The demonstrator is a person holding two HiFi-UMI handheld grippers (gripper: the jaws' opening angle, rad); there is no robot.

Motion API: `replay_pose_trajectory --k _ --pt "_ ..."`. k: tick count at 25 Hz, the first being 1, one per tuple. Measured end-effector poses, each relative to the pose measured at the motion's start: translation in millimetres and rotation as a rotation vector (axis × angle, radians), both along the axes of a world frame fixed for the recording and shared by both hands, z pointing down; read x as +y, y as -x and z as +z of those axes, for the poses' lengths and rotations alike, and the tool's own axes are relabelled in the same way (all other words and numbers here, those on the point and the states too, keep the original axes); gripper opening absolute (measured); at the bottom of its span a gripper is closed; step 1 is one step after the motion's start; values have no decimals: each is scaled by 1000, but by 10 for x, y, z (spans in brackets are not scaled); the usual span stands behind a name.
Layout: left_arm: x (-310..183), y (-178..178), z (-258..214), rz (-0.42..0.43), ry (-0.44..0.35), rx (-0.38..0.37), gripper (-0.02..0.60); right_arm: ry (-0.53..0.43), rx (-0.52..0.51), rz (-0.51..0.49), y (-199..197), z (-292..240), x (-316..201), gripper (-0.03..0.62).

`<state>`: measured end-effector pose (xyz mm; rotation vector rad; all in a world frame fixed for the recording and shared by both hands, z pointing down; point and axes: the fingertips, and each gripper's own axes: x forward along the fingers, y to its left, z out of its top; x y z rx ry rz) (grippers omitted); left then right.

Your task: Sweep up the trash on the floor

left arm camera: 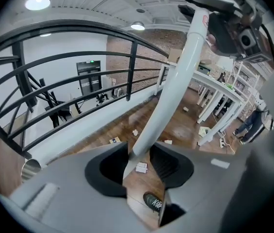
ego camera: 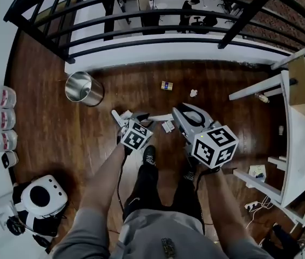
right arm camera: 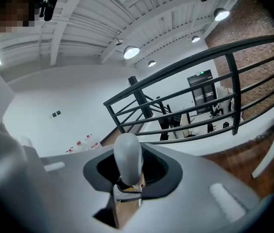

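My left gripper (left arm camera: pixel 139 165) clamps the white broom handle (left arm camera: pixel 173 93) low down, and my right gripper (right arm camera: pixel 127 181) grips its rounded grey top (right arm camera: pixel 128 154). The trash (ego camera: pixel 194 93) (small pale scraps, one yellowish packet (ego camera: pixel 167 85)) lies scattered on the dark wooden floor (ego camera: pixel 49 128) between the railing (ego camera: pixel 141 15) and my shoes (ego camera: pixel 149 154), right of a metal bin (ego camera: pixel 83 88).

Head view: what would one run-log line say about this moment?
left gripper: shut on white pole | right gripper: shut on rounded handle end | trash scraps: on floor
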<state>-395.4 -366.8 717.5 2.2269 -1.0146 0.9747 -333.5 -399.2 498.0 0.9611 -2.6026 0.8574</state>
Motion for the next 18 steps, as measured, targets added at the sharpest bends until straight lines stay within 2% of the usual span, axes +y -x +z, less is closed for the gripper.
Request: replay_pose_trajectory --k 4,7,10,18 --pt "-105 174 223 45 28 6 147 34 18 43 193 224 -57 75" --pt "-230 43 316 97 32 28 149 44 39 109 63 313 -147 75" --pt "-339 -244 364 162 38 52 150 61 69 187 -236 379 -249 75" --pt "-343 -1331 367 339 20 101 152 64 117 369 -1270 377 -126 75"
